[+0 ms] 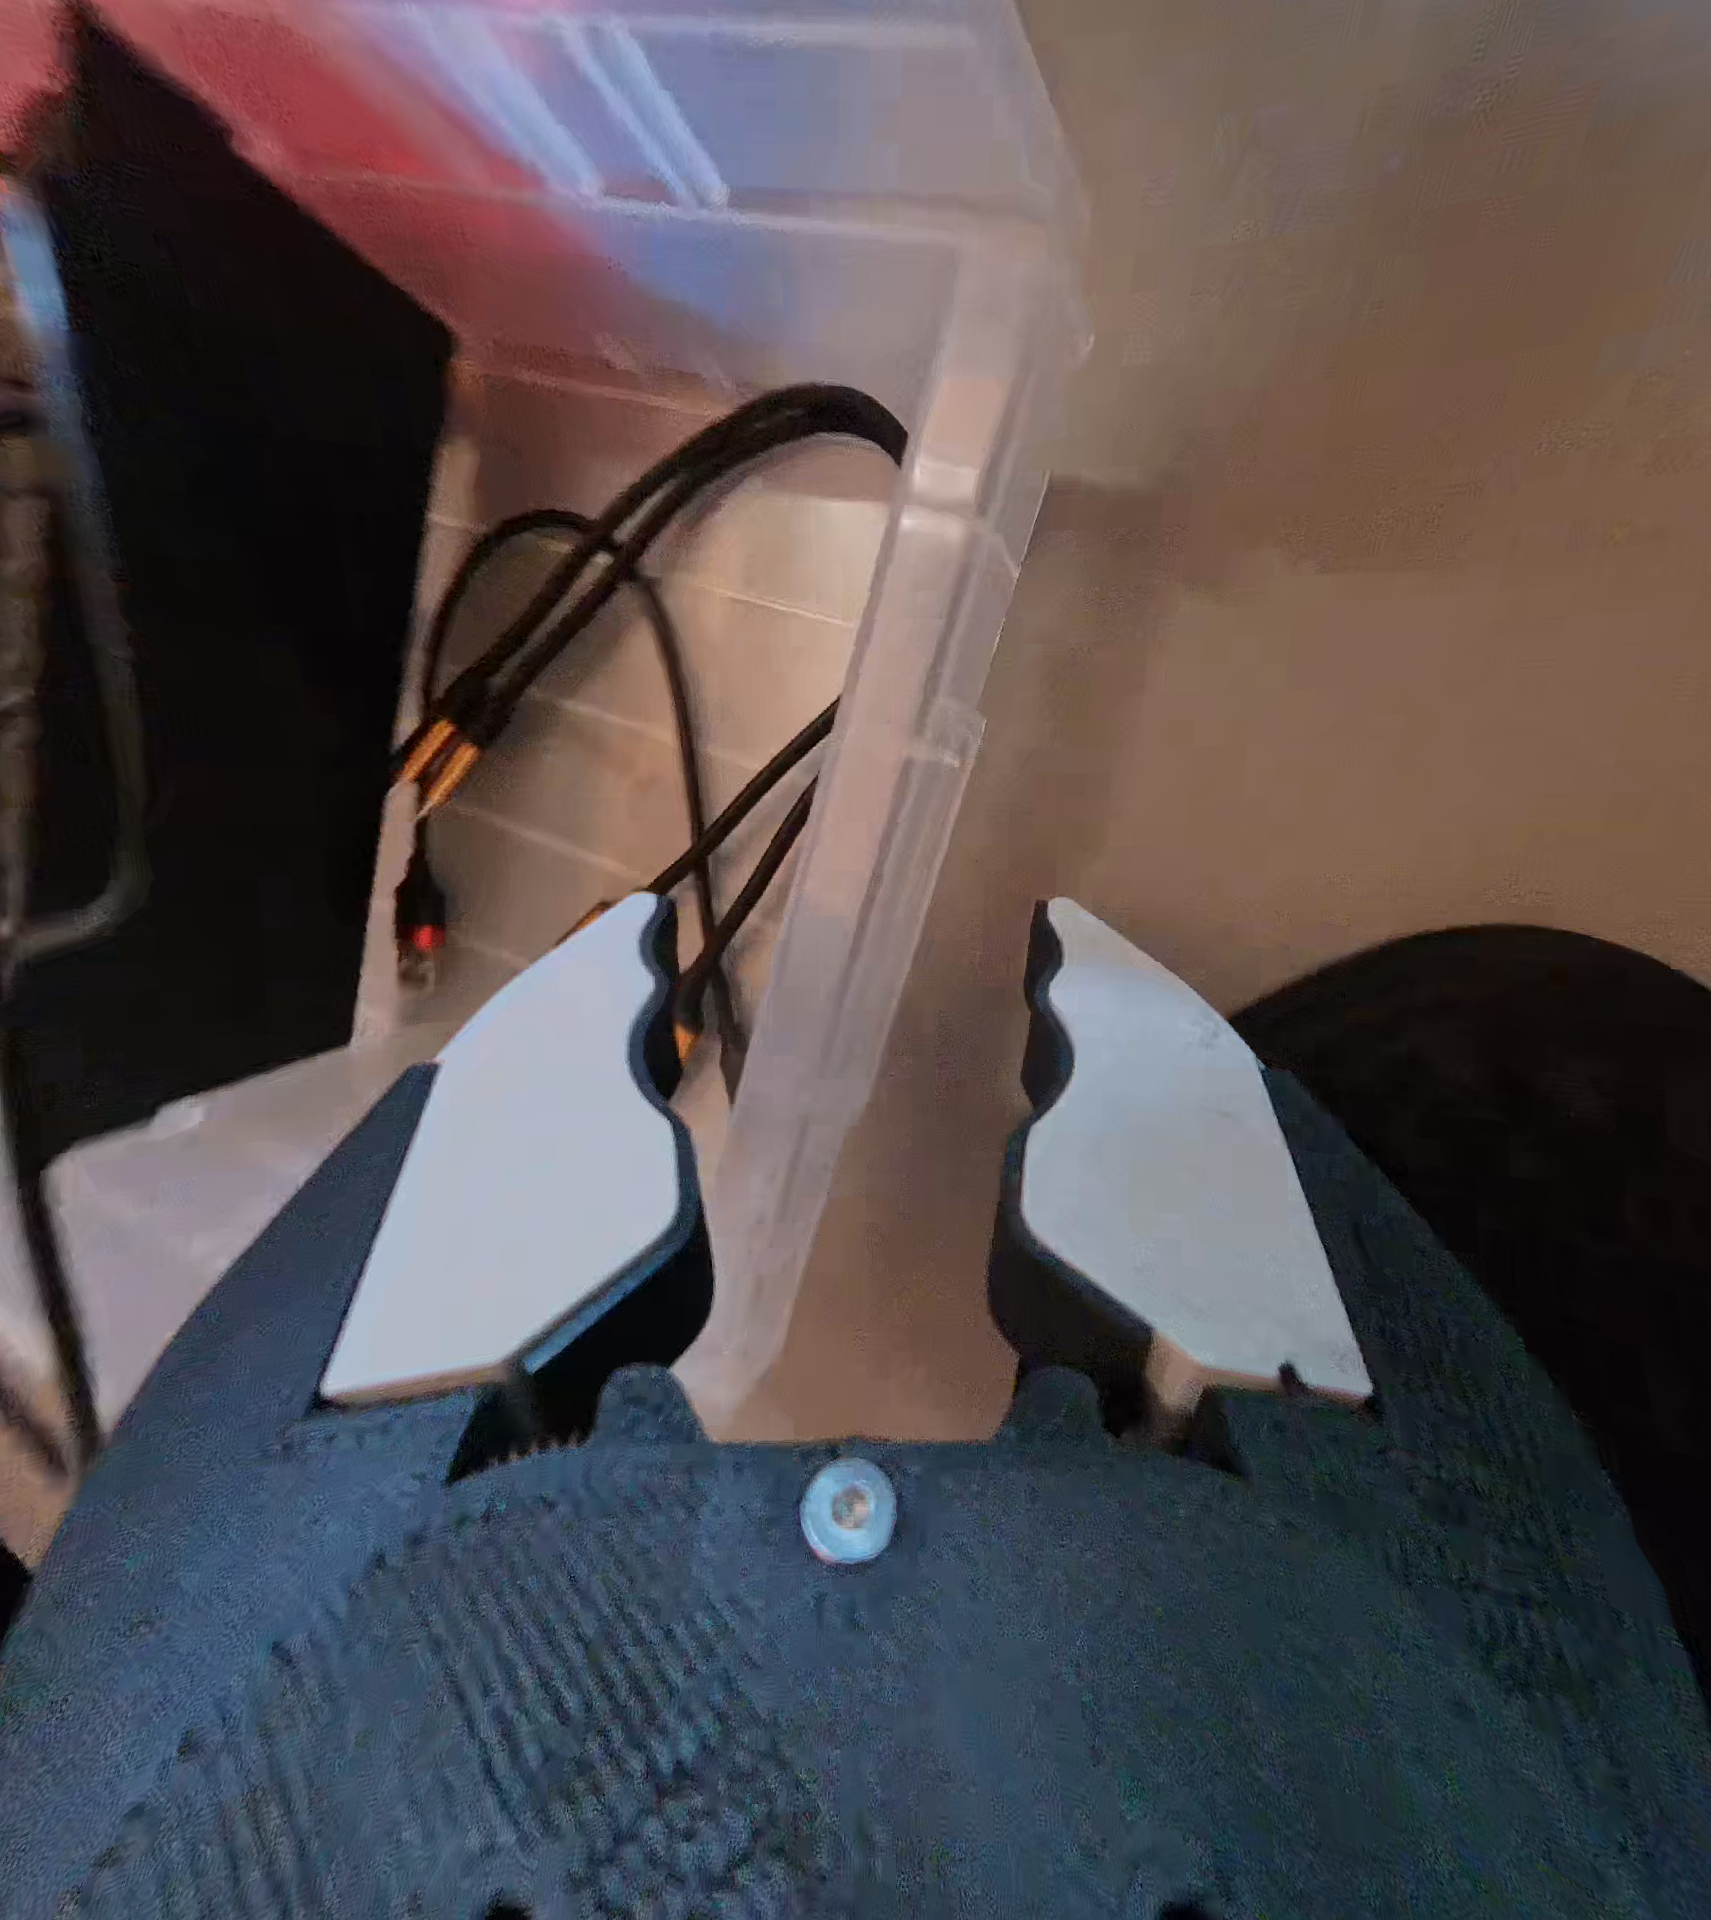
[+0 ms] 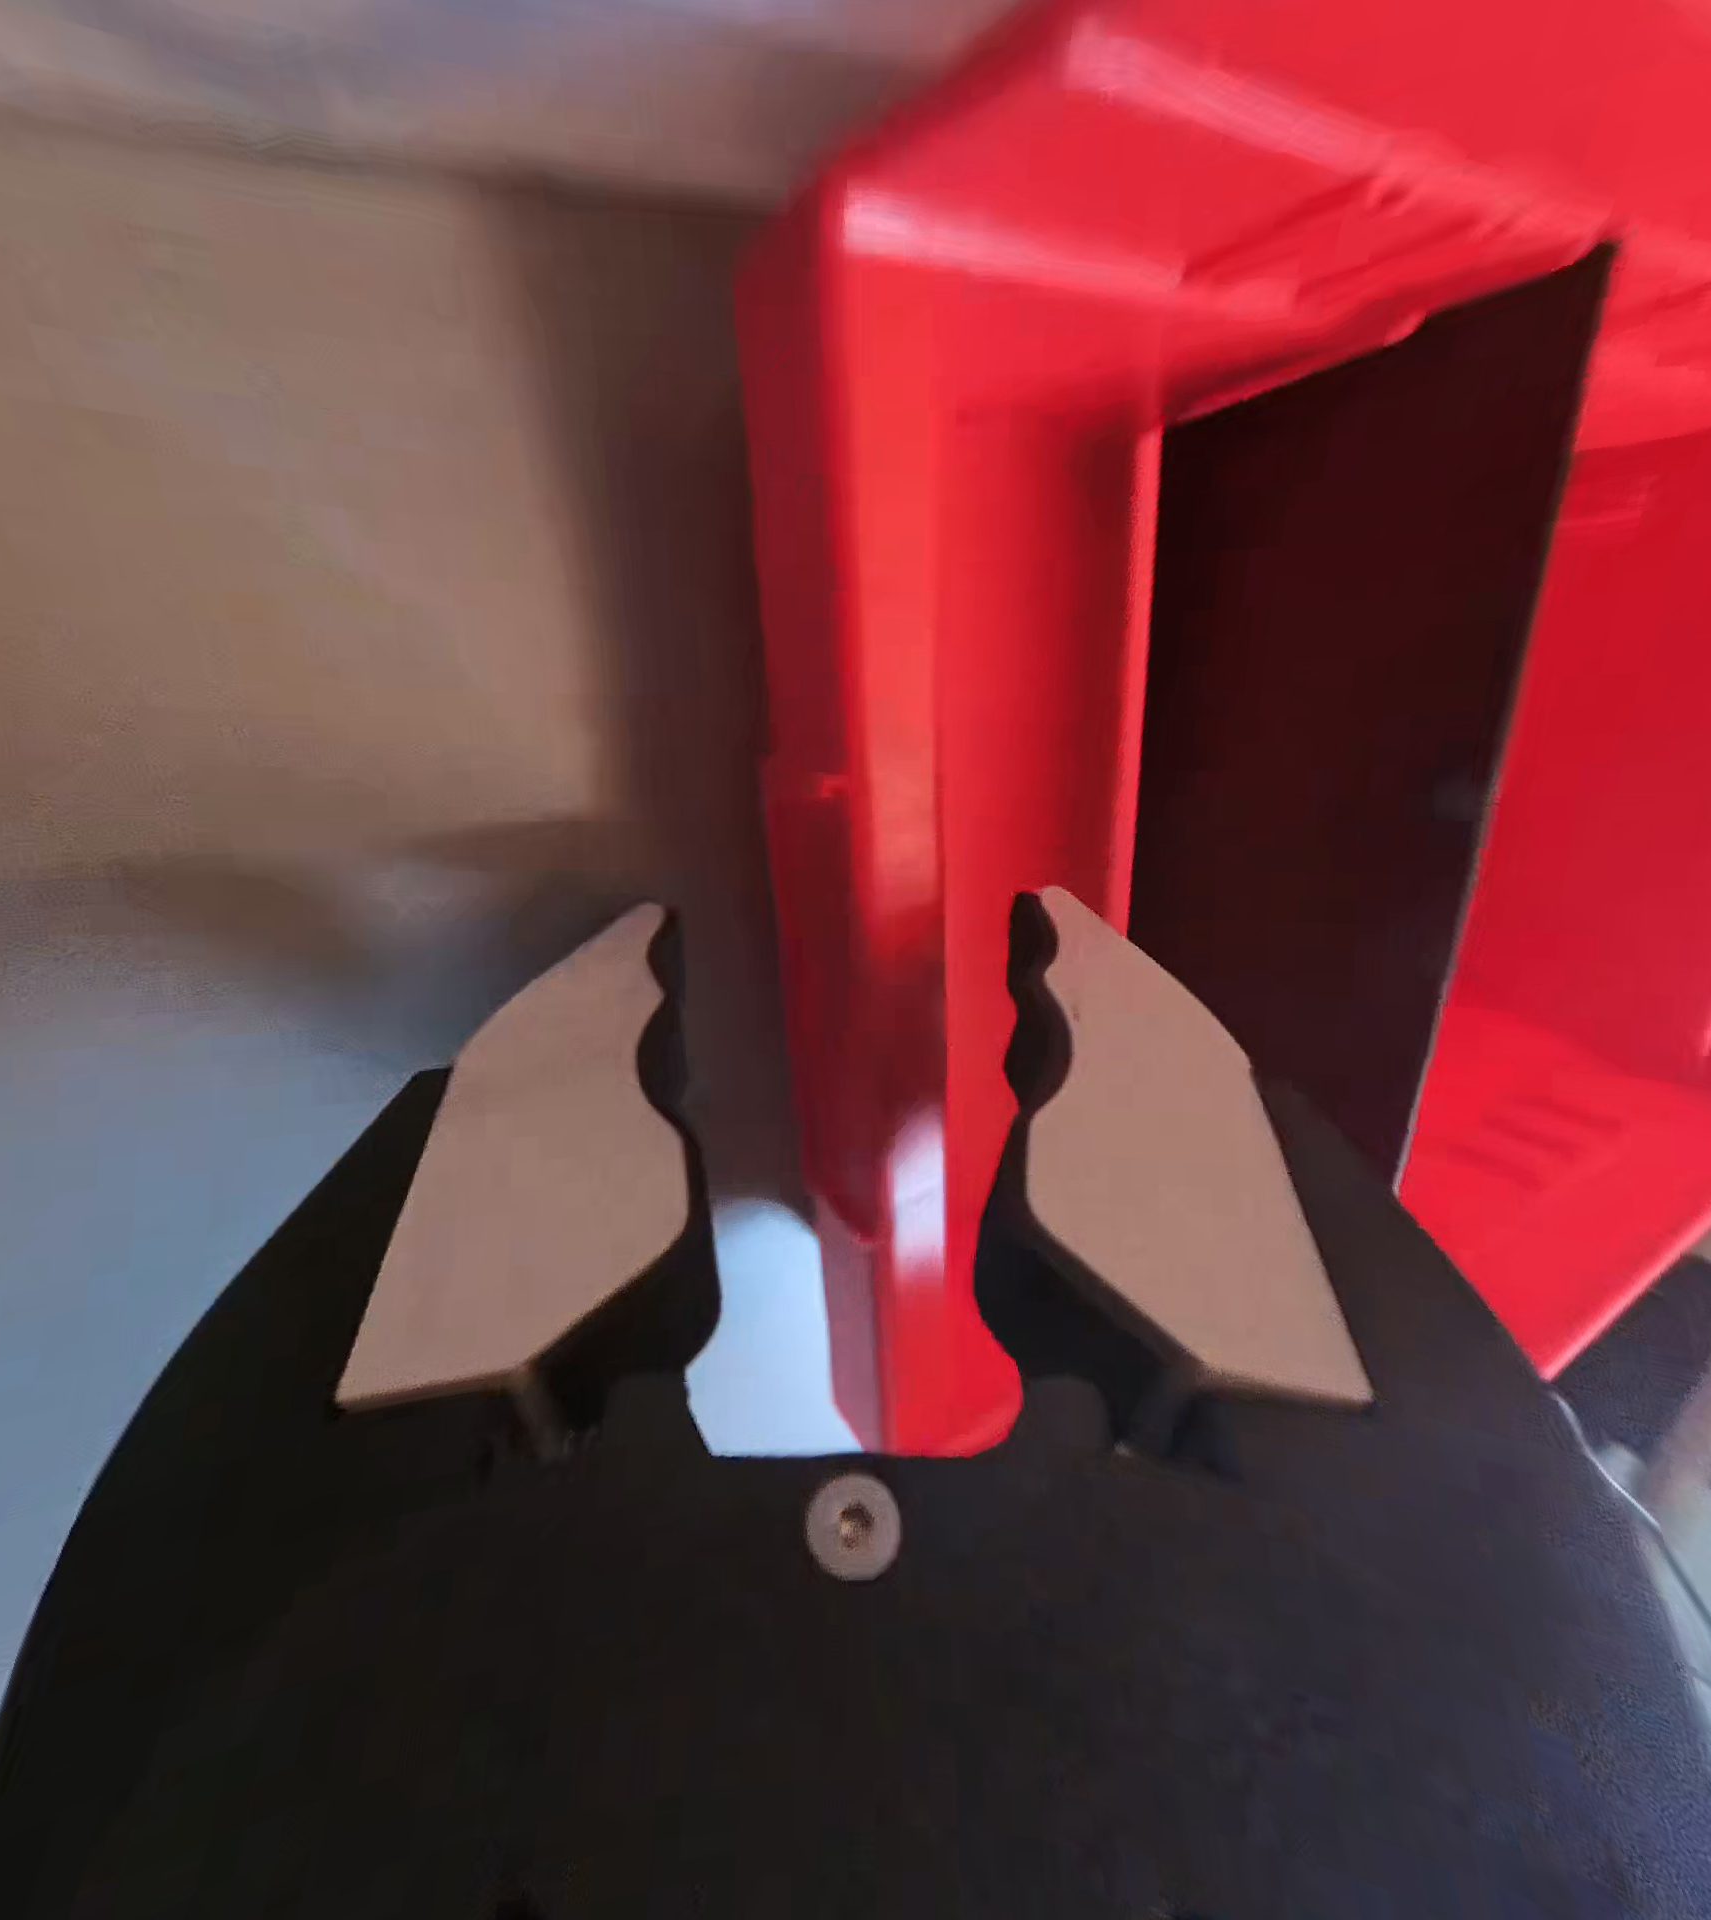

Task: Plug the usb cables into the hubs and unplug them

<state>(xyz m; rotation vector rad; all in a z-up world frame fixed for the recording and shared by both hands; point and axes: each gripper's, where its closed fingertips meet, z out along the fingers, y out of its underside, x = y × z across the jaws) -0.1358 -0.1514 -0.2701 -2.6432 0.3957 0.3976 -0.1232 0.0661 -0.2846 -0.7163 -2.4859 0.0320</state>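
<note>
USB cables (image 1: 622, 582), black with orange-tipped plugs, are seen lying loose inside a clear plastic bin (image 1: 944, 582), bundled and looped on its floor, with one red-marked plug (image 1: 420, 930) dangling at the left. Both views are smeared by motion blur, so fine detail is lost. The left gripper (image 1: 851, 925) is held with its jaws spread apart and nothing between the pads; the bin's near transparent wall is framed in the gap, though whether it is touched cannot be told. One cable end (image 1: 690, 1023) is glimpsed just beside the left finger, behind it. A black panel (image 1: 238, 582) is seen standing at the left of the clear bin, and a dark rounded shape (image 1: 1578, 1195) is caught at the lower right. No hub can be made out in either view.

Over on the other side, the right gripper (image 2: 840, 914) is likewise held released, jaws parted and empty. A red plastic bin (image 2: 934, 675) is framed between its fingers, its corner edge running up through the gap, with a dark flat panel (image 2: 1350, 675) inside. A beige surface (image 2: 259, 520) is seen behind, blurred.
</note>
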